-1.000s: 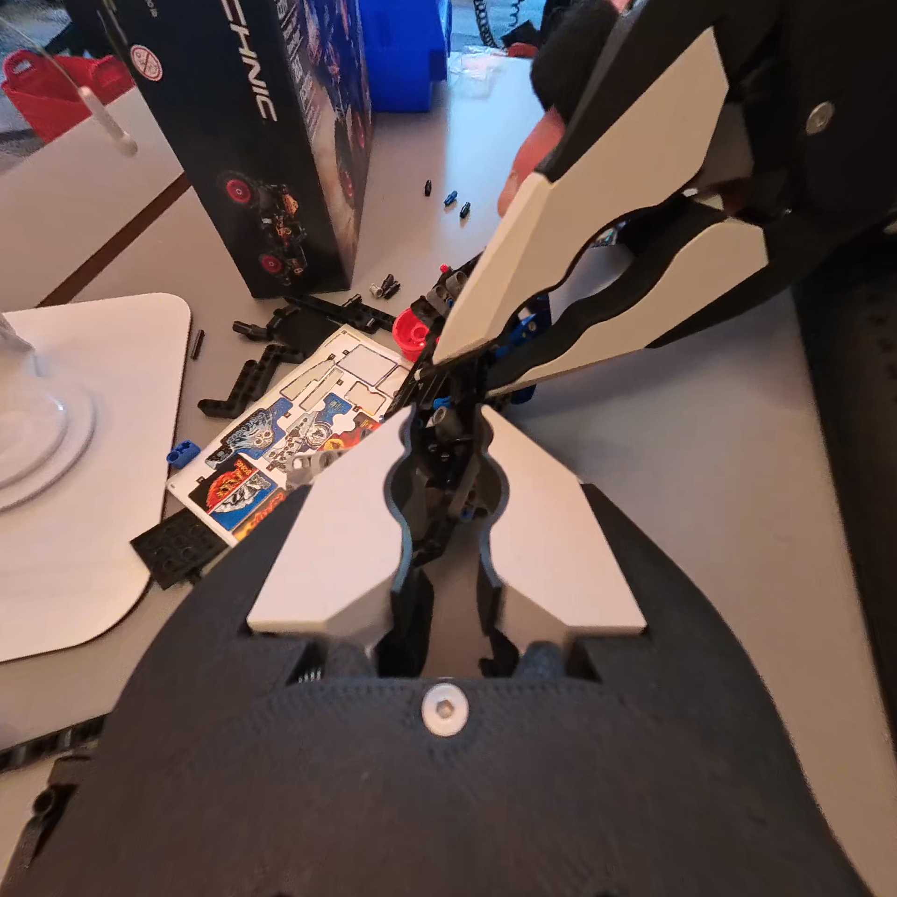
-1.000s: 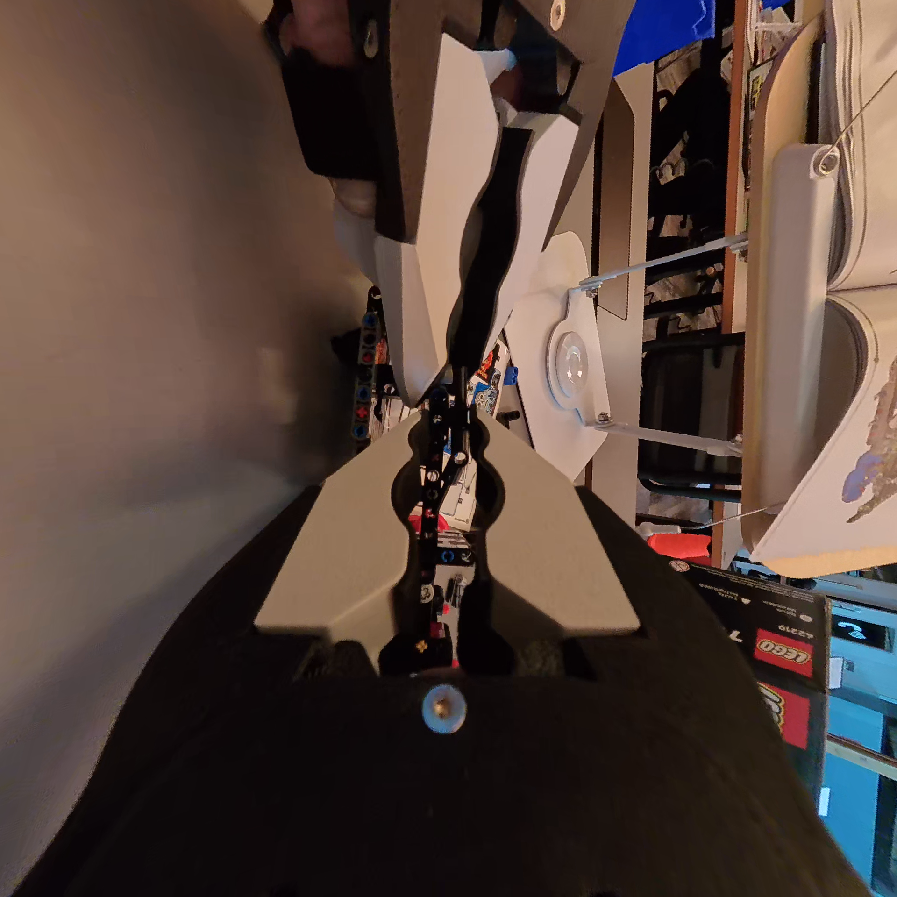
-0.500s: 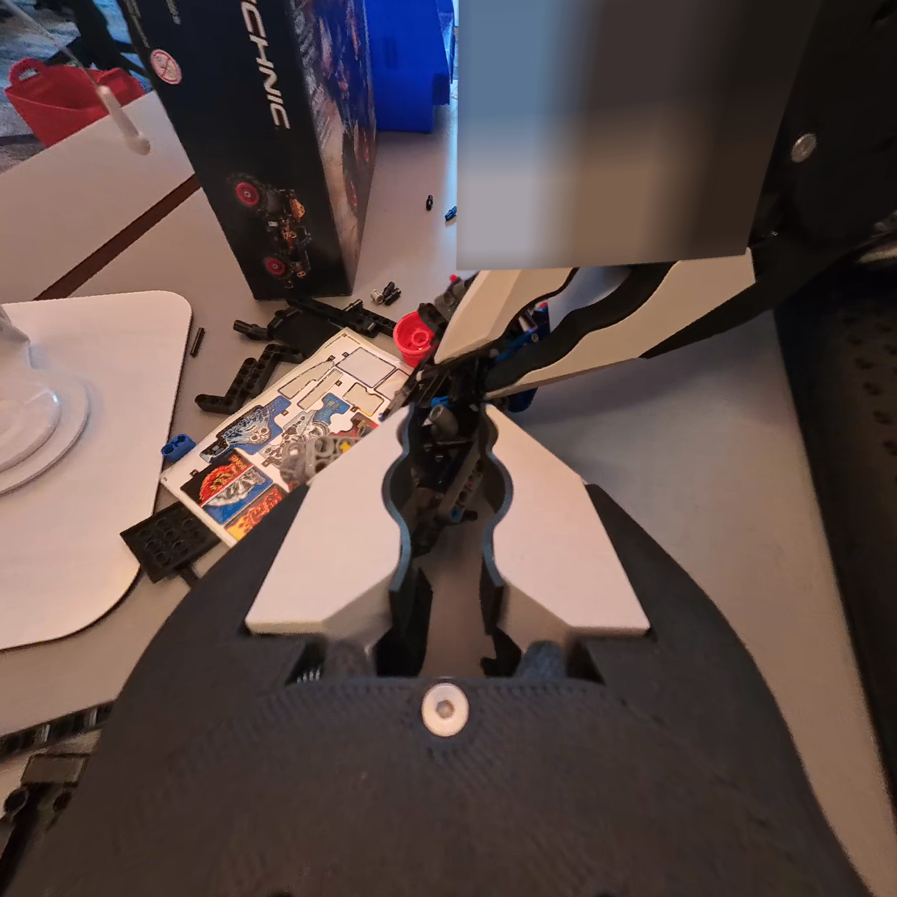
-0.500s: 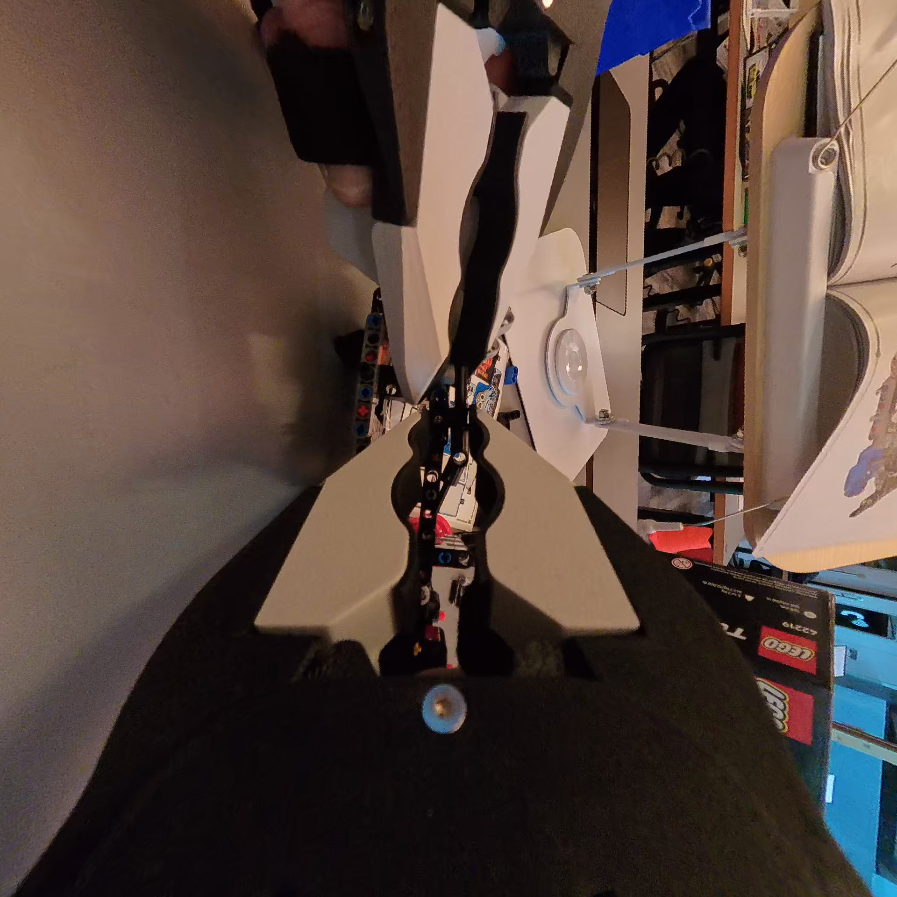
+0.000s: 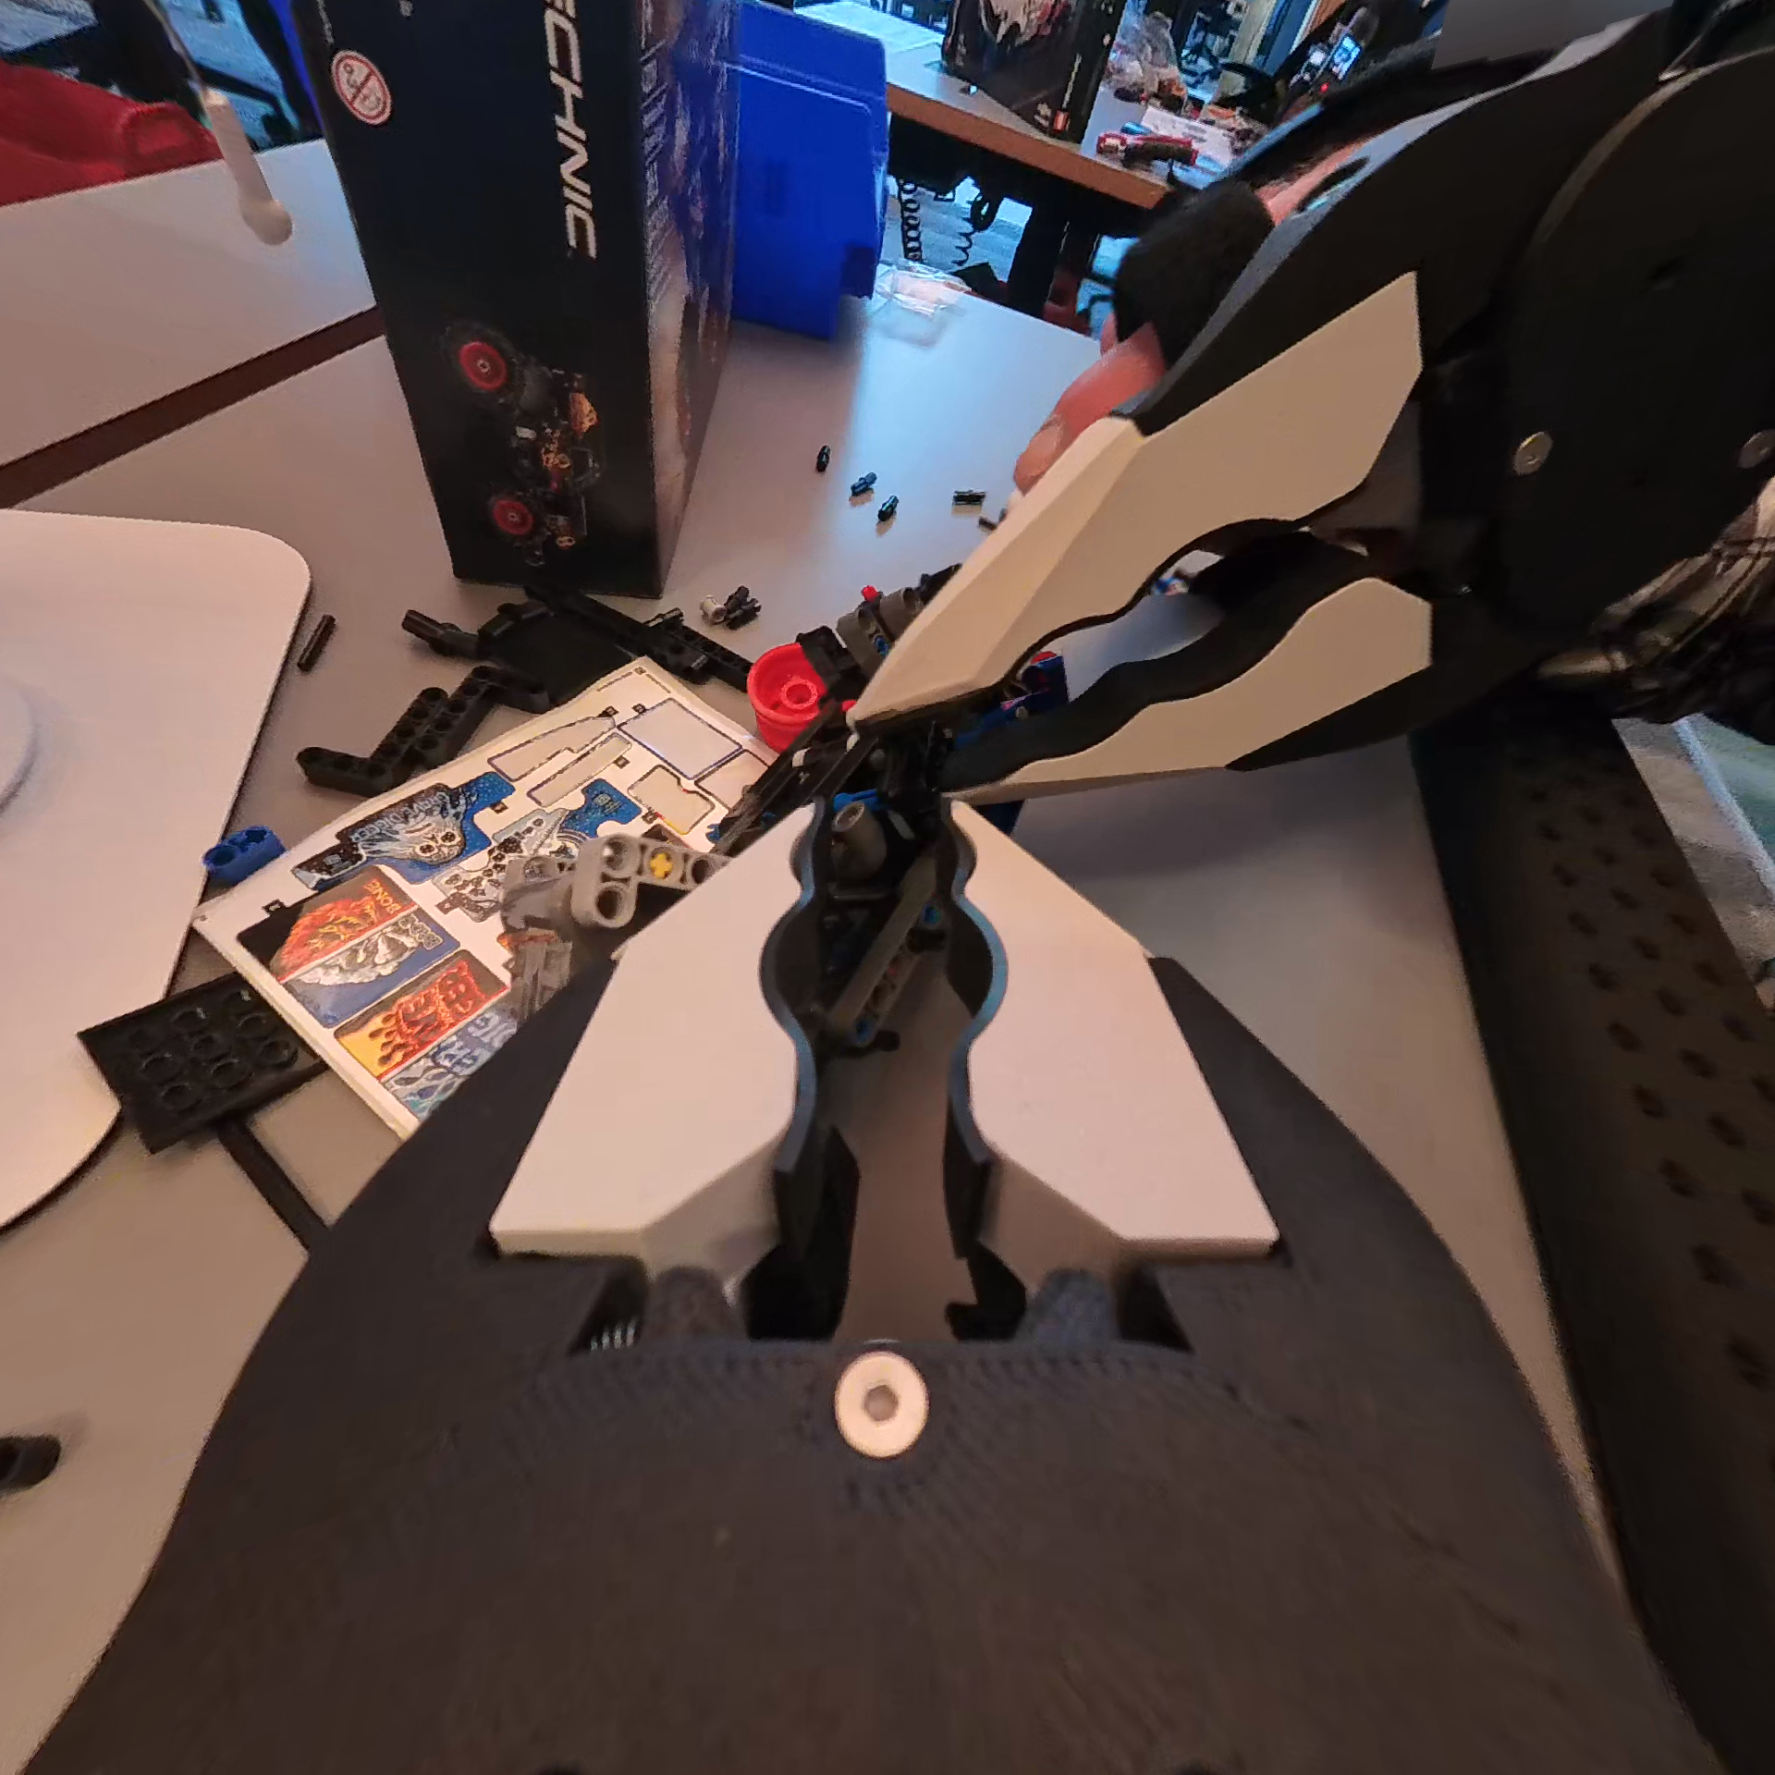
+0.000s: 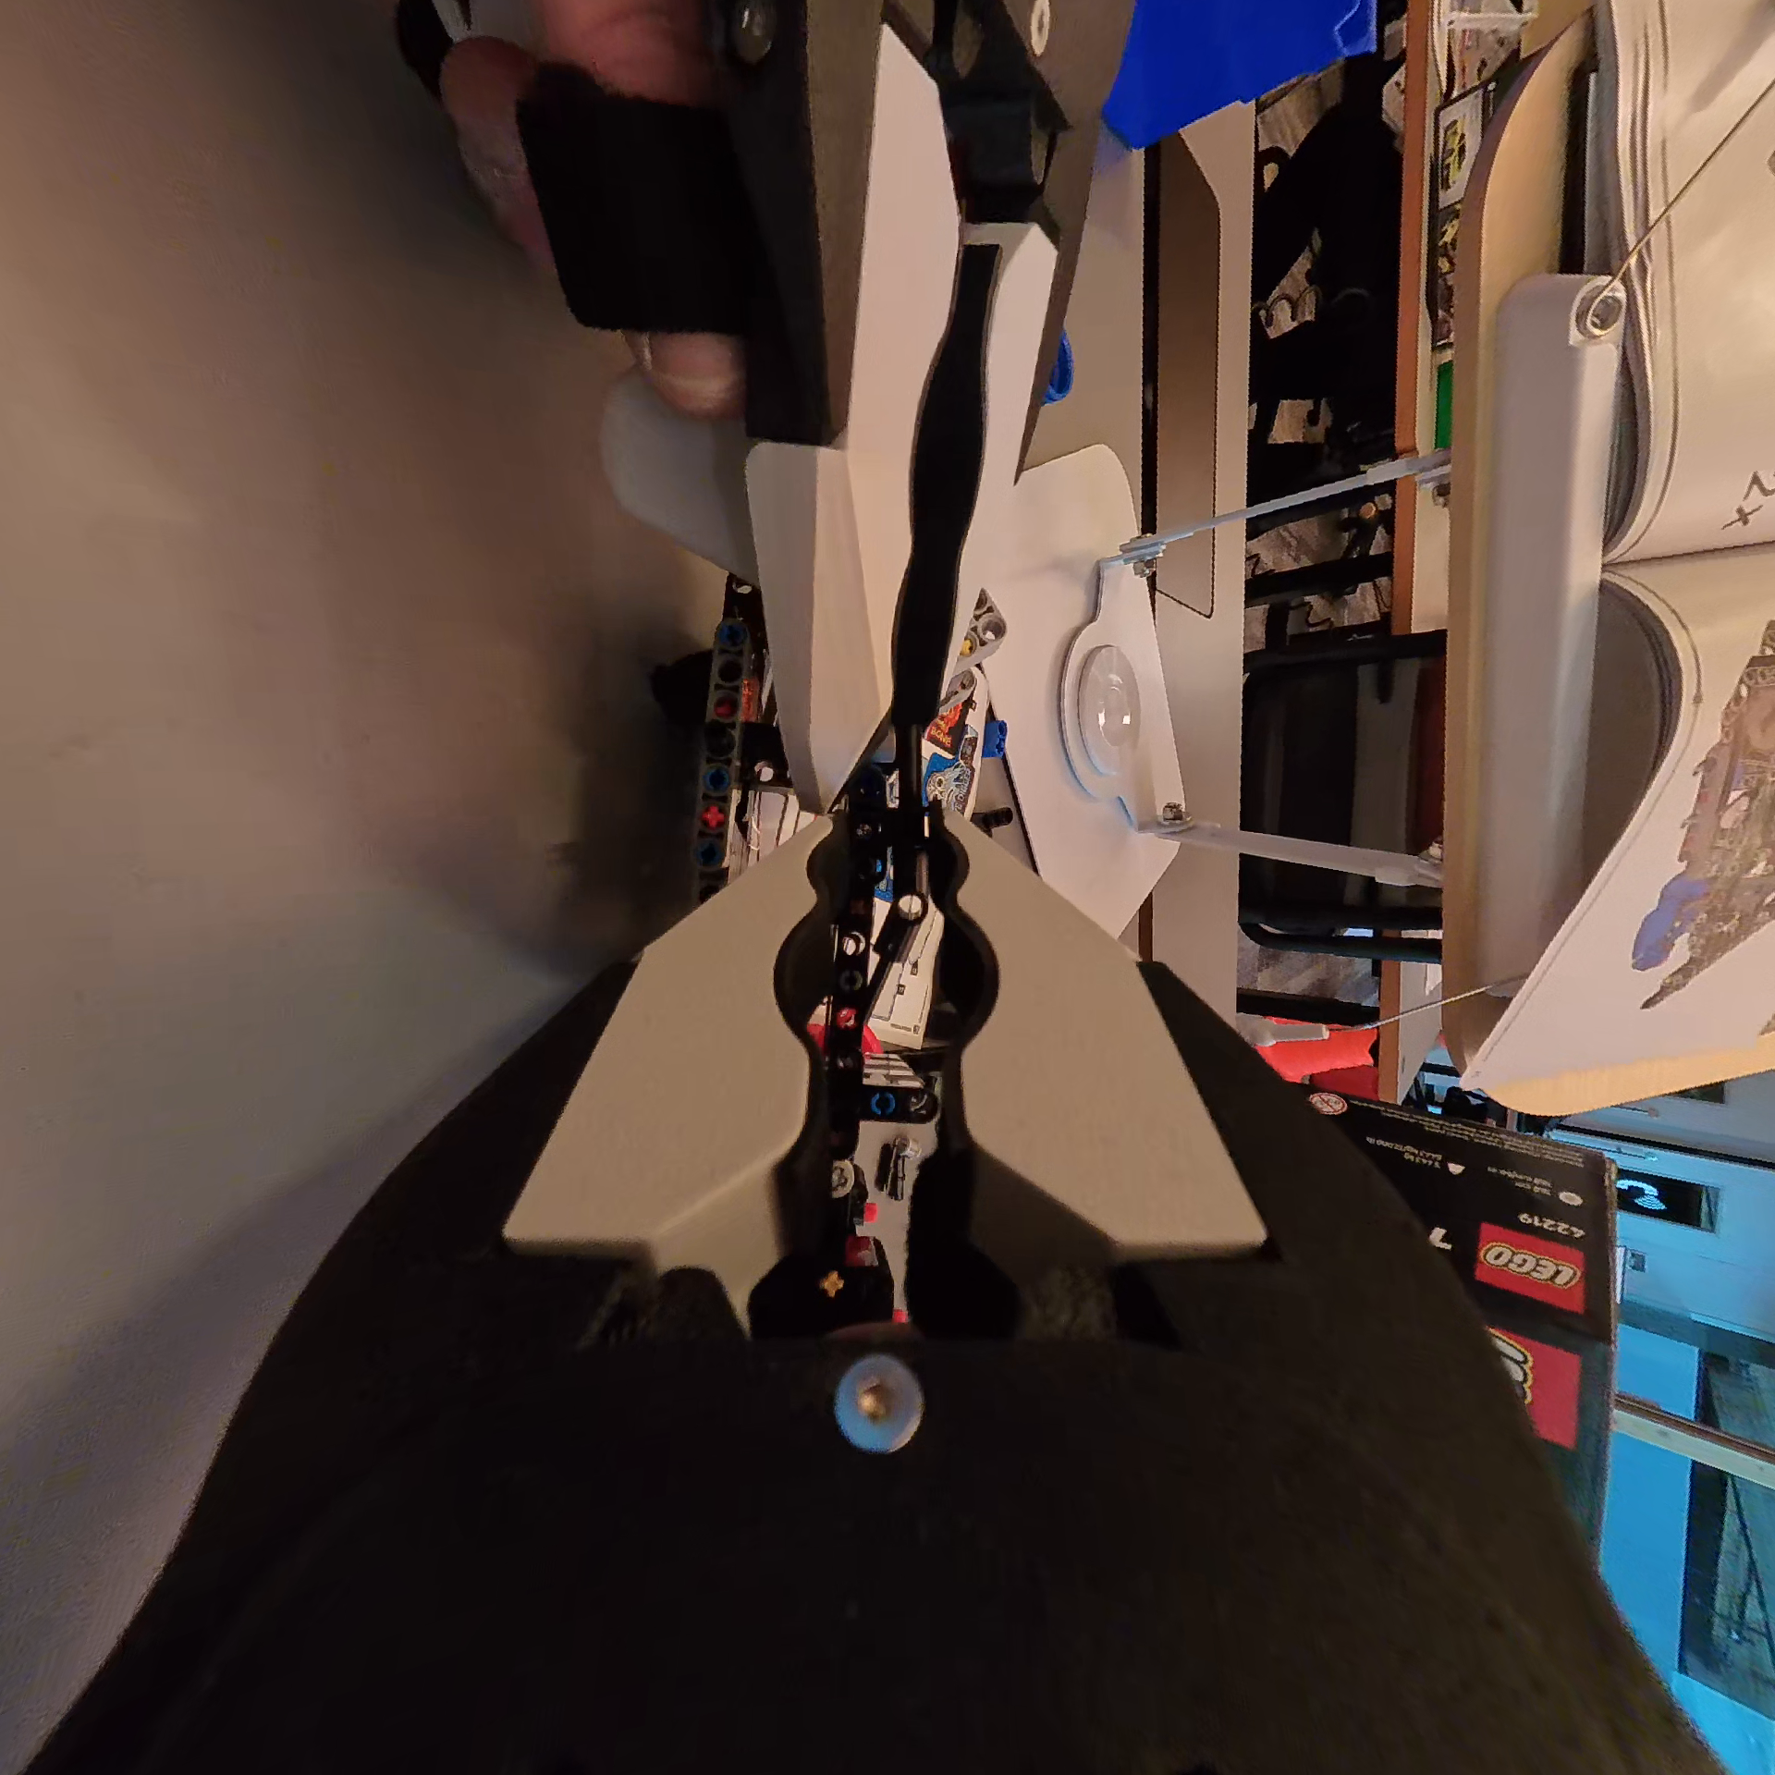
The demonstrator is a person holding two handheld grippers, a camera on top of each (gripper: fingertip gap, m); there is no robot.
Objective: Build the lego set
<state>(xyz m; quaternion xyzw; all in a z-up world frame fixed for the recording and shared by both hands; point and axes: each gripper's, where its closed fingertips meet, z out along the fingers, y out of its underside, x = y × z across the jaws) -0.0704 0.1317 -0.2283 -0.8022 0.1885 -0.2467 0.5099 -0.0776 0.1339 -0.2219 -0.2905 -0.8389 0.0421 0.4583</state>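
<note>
My left claw [image 5: 882,816] clamped narrow on black lego frame [image 5: 869,922], held above surface [image 5: 1201,884]. My right claw [image 5: 898,744] enters from right, closed on same frame's far end, tips nearly meeting mine. Since a second ago, view lifted slightly; grips unchanged. I judge both steadying frame for joining. Sticker sheet [image 5: 384,922], red wheel [image 5: 788,692], black box [image 5: 538,288] lie left.
</note>
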